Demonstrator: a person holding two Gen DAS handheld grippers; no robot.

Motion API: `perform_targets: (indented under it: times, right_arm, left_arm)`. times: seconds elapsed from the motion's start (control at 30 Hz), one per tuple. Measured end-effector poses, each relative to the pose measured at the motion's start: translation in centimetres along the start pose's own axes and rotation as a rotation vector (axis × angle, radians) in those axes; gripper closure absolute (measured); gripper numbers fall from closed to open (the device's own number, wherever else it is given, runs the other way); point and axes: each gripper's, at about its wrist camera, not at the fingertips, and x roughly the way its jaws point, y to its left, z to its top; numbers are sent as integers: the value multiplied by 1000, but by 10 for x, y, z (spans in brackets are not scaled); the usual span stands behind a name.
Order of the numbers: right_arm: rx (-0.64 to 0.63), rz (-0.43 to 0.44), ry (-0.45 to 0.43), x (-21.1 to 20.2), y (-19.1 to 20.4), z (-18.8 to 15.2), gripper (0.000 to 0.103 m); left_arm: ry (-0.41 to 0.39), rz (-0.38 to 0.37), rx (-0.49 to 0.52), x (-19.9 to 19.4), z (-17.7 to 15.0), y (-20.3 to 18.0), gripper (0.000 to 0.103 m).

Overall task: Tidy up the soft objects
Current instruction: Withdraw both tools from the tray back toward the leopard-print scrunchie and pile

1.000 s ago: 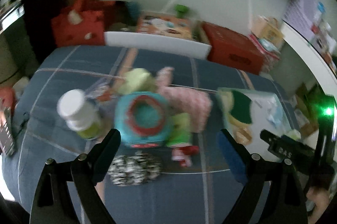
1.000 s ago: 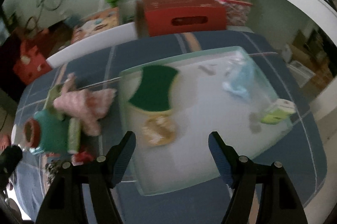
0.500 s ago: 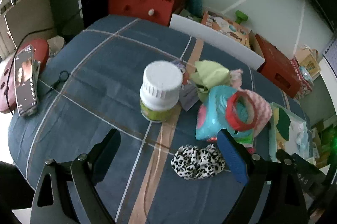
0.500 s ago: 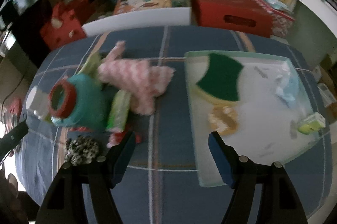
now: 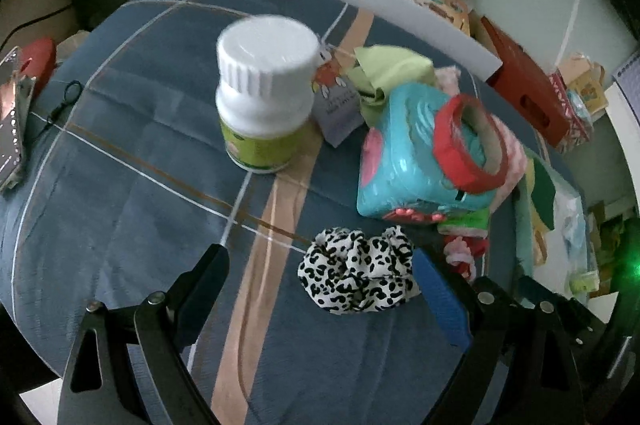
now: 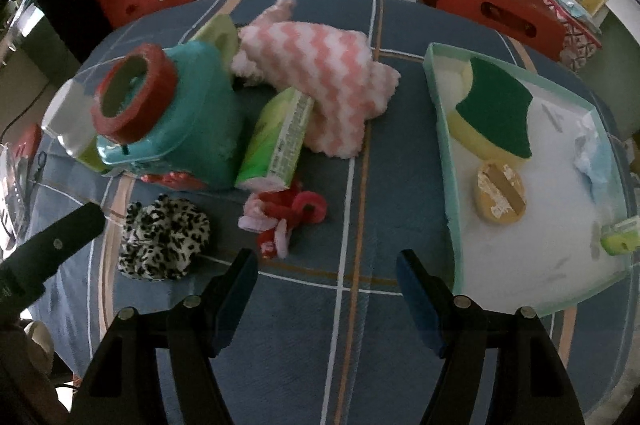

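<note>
Both tools hang released and empty above the blue plaid tabletop [image 6: 360, 345]: the left tool [image 5: 320, 285] has the leopard-print scrunchie [image 5: 358, 271] just inside its right finger, and the right tool [image 6: 326, 277] sits near a red-and-pink scrunchie [image 6: 286, 215]. Farther off lie a pink-and-white fuzzy cloth [image 6: 320, 81], a teal toy [image 6: 200, 121] topped by a red tape roll [image 6: 134, 93], and a green tissue pack [image 6: 280, 141]. At right, a pale green tray [image 6: 444, 153] holds a green-and-yellow sponge [image 6: 496, 109].
</note>
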Motion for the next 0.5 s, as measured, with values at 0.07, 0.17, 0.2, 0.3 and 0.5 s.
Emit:
perform_targets:
  times: [0.07,0.17,0.2,0.3,0.5]
  right_arm:
    - [7,-10,6,2,-3,0,28]
    - [9,-19,14,4,-8,1,28]
    - [7,-21,16,6,-7,0,28]
    - [1,-25,27,12,-11,2,28]
    - [8,-37,36,20,-15,2,28]
  left_arm:
    - [30,-3,5,8,-1,-3,10]
    - [58,-16,24,16,-3,-10,10]
    - [65,-20,31,18,-3,-12,10]
    - [88,-23,40,25,-3,-18,10]
    - [117,-6,48,38,0,-22,10]
